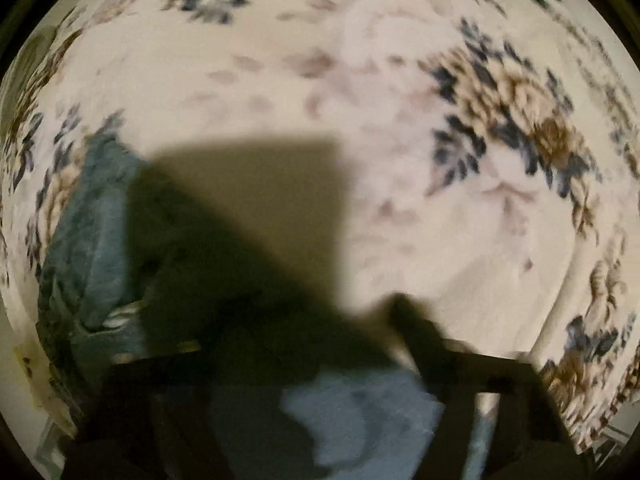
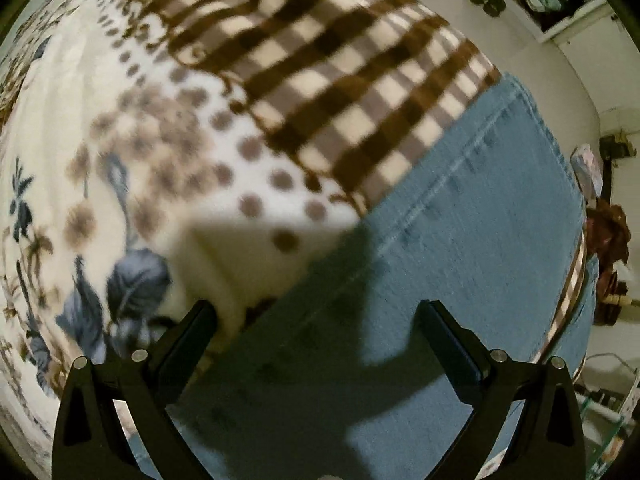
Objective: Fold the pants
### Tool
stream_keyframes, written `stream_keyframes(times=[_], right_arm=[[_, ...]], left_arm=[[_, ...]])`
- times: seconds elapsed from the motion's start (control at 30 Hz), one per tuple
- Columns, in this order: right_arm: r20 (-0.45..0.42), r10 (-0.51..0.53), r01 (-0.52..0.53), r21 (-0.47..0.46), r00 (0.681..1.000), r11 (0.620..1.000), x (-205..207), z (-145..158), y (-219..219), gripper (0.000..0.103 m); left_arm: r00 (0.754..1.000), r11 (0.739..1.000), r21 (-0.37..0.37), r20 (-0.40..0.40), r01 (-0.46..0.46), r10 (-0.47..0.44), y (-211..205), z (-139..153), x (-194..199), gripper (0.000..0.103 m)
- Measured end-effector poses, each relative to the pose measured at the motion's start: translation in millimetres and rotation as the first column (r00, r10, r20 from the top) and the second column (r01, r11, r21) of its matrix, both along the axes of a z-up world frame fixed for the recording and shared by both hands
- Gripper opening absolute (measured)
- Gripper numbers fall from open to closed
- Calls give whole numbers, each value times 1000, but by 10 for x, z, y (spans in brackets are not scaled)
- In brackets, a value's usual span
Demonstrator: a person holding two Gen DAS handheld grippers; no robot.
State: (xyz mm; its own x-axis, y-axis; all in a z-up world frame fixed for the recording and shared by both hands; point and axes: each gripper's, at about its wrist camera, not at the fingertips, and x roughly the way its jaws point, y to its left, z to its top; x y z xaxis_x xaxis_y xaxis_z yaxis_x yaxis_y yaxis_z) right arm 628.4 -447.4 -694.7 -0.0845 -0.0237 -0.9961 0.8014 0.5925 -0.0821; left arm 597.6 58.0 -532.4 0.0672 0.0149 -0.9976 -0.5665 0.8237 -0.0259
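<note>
The right gripper (image 2: 318, 312) is seen wide open above the pants (image 2: 460, 240), with no contact visible. The pants lie flat on the bed, over the blanket (image 2: 168, 168), beside its checked border (image 2: 328, 72). The left gripper (image 1: 320, 312) is blurred and in shadow; its state cannot be told. Denim is seen between its fingers (image 1: 416, 328) and bunched at left. A shelf (image 2: 560, 4) stands beyond the bed.

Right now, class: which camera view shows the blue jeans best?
The right wrist view: the jeans lie broad and clear, seam visible, beyond the open right gripper. The left wrist view shows only blurred, shadowed denim.
</note>
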Motion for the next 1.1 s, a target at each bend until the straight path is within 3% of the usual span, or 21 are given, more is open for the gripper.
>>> stream_keyframes(times=[0.03, 0.07, 0.1, 0.13, 0.17, 0.23, 0.27, 0.37, 0.57, 0.73, 0.9, 1.0, 1.03, 1.07, 1.1], right_arm=[[-2, -14, 14, 16, 1000, 1000, -23, -5, 1, 98], [4, -24, 24, 31, 1000, 999, -61, 11, -11, 96], [7, -29, 29, 40, 1000, 999, -81, 14, -26, 89], [10, -30, 30, 49, 1000, 998, -87, 25, -6, 79], [16, -22, 21, 52, 1000, 998, -70, 48, 23, 71], [34, 18, -19, 36, 999, 999, -124, 103, 43, 24], [47, 31, -32, 27, 998, 999, -158, 166, 48, 14], [81, 66, -64, -19, 995, 998, -245, 385, 137, 9], [189, 101, -96, -36, 977, 995, -932, 930, 256, 5], [236, 162, -161, -24, 958, 987, -1556, 1432, 382, 5], [272, 150, -177, 78, 951, 981, -2377, 1439, 459, 5], [275, 178, -216, 114, 945, 970, -2797, 1275, 557, 5], [275, 180, -218, 115, 944, 969, -2862, 1215, 566, 5], [274, 181, -220, 120, 945, 968, -2918, 1158, 568, 5], [268, 187, -226, 123, 945, 966, -2952, 1094, 585, 5]], left_arm=[[1000, 1000, -8, 14, -9, 10, 57, 41, -62, 26], [999, 999, -33, 39, -16, 17, 125, 91, -139, 18], [998, 998, -61, 57, -12, 16, 160, 110, -177, 15], [996, 994, -108, 87, 1, 9, 187, 150, -221, 3], [994, 992, -123, 111, 10, 4, 195, 213, -261, 3], [984, 993, -114, 176, 37, -17, 144, 416, -329, 3], [978, 992, -117, 206, 42, -17, 128, 512, -382, 3], [964, 986, -165, 266, 21, 24, 336, 500, -553, 3], [925, 970, -242, 371, 17, 77, 626, 724, -1022, 3], [887, 966, -259, 441, -21, 138, 743, 1070, -1919, 3], [885, 970, -240, 446, -25, 133, 838, 1171, -2854, 3], [888, 949, -310, 420, -50, 184, 918, 1014, -3137, 4], [891, 937, -344, 404, -64, 209, 936, 969, -3131, 10], [902, 921, -382, 367, -78, 228, 951, 926, -3037, 27], [902, 907, -413, 356, -81, 243, 947, 904, -2961, 36]])
